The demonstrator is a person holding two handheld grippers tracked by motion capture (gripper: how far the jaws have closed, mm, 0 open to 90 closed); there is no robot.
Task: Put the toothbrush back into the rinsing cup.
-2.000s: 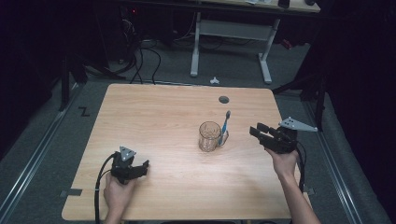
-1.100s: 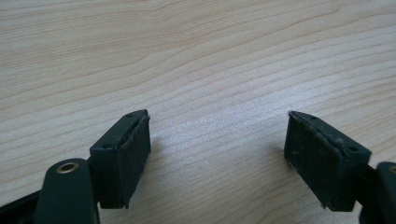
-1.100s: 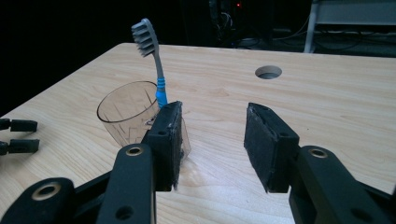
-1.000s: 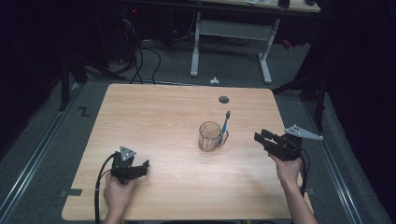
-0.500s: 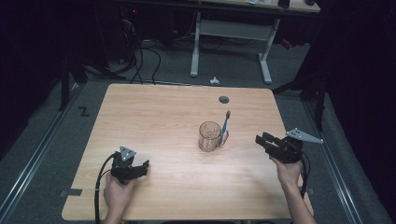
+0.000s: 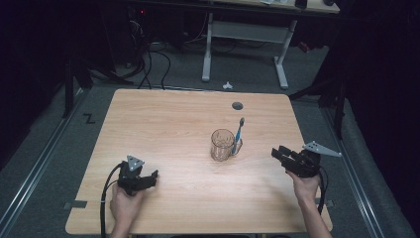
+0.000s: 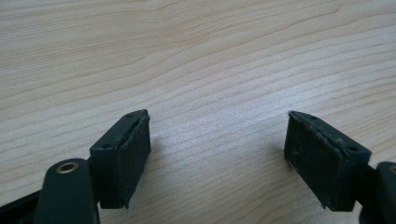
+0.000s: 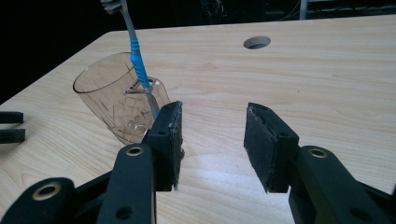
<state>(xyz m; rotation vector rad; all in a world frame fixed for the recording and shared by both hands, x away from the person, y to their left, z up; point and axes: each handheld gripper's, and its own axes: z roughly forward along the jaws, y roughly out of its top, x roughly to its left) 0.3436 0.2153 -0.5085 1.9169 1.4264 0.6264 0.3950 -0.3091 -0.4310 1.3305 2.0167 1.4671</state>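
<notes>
A clear glass mug (image 6: 222, 145) stands right of the table's middle. A blue and white toothbrush (image 6: 238, 133) stands upright at its right side, by the handle. My right gripper (image 6: 276, 152) hovers low near the right edge, jaws pointing left at the mug, open with nothing between them. In the right gripper view the mug (image 8: 116, 105) and toothbrush (image 8: 136, 51) sit just beyond the left jaw of that gripper (image 8: 212, 128). My left gripper (image 6: 152, 177) rests on the table (image 6: 163, 124) at front left, open over bare wood (image 7: 217, 140).
A round cable hole (image 6: 237, 105) lies behind the mug. Beyond the far edge stand a white desk frame (image 6: 208, 44), floor cables (image 6: 148, 59) and a small white object (image 6: 227, 85). The left gripper's jaws (image 8: 9, 127) show at the right gripper view's left edge.
My right gripper has drawn back from the mug, moving right and toward the front edge, and sits lower. The left gripper, mug and toothbrush have not moved.
</notes>
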